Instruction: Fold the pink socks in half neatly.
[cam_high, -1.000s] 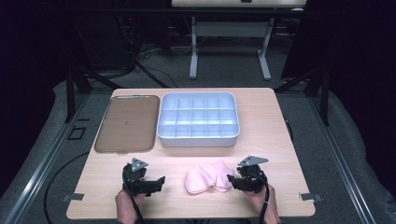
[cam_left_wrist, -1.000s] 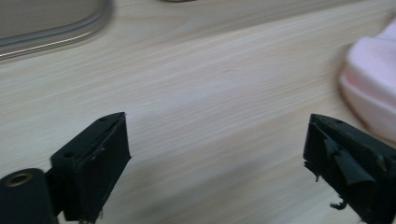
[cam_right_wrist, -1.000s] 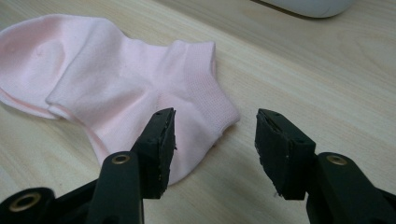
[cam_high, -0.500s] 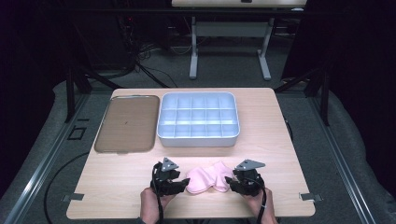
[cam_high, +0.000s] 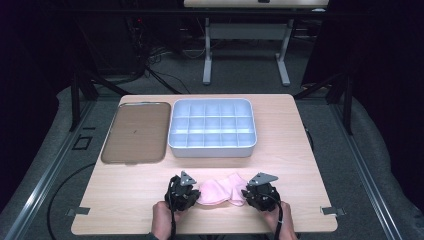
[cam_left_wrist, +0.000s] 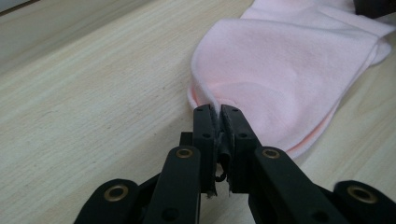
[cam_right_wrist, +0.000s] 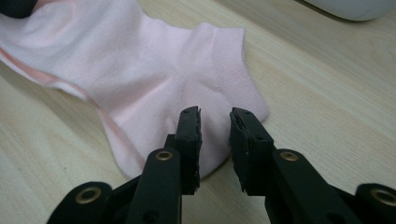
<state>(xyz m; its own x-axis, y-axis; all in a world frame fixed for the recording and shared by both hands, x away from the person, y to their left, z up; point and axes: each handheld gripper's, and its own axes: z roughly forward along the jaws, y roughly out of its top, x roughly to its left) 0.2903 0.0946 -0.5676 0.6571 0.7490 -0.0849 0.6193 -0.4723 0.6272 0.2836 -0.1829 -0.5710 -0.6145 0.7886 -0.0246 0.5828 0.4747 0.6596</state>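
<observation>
A pink sock (cam_high: 220, 191), seemingly a stacked pair, lies flat near the table's front edge between my two grippers. My left gripper (cam_high: 196, 196) is at its left end. In the left gripper view the jaws (cam_left_wrist: 217, 112) have just been closing and now pinch the sock's (cam_left_wrist: 289, 70) rounded edge. My right gripper (cam_high: 246, 195) is at the sock's right end. In the right gripper view its jaws (cam_right_wrist: 215, 116) have just been closing and still stand a little apart over the sock's (cam_right_wrist: 140, 60) heel, below the ribbed cuff (cam_right_wrist: 231, 60).
A white tray (cam_high: 212, 150) with several compartments stands behind the sock at the table's middle. A flat brown tray (cam_high: 135, 132) lies to its left. Hands hold both grippers at the front edge. Bare wood stretches left and right of the sock.
My left gripper has slid right to the sock's left end and its jaws have closed on the edge. The right gripper has stayed in place with its jaws narrowing.
</observation>
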